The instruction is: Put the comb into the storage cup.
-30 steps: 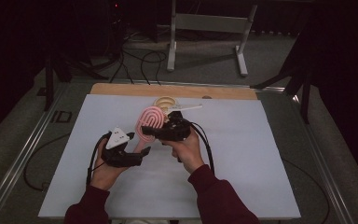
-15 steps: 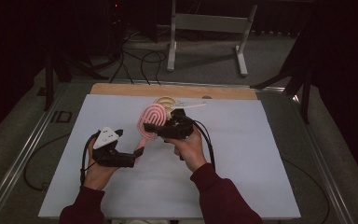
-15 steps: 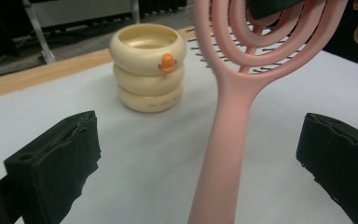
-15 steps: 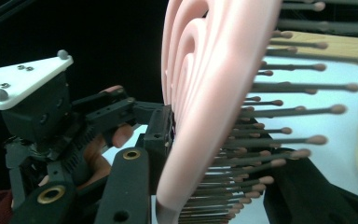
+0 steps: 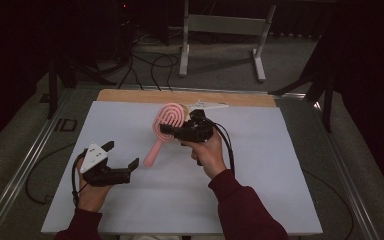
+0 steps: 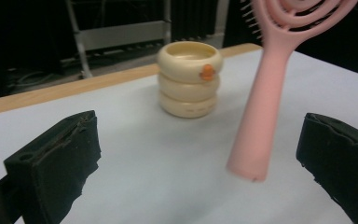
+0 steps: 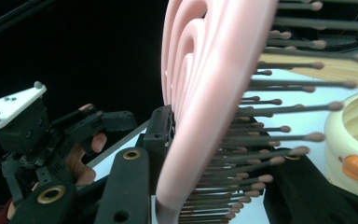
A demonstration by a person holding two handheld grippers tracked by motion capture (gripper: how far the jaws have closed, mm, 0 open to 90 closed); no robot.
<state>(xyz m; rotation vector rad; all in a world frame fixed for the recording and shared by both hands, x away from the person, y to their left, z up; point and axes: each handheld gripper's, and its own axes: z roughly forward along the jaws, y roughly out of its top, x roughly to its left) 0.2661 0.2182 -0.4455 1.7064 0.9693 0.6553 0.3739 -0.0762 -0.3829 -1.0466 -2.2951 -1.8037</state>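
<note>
Above the white table mat point(image 5: 260, 190), the left gripper point(image 5: 121, 156) has just opened and pulled back from the pink hairbrush point(image 5: 166, 127), leaving the right gripper point(image 5: 166, 131) alone clamping its head.

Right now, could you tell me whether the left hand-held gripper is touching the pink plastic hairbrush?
Apart. The left gripper view shows the pink plastic hairbrush handle between the left hand-held gripper's open jaws, clear of both.
</note>
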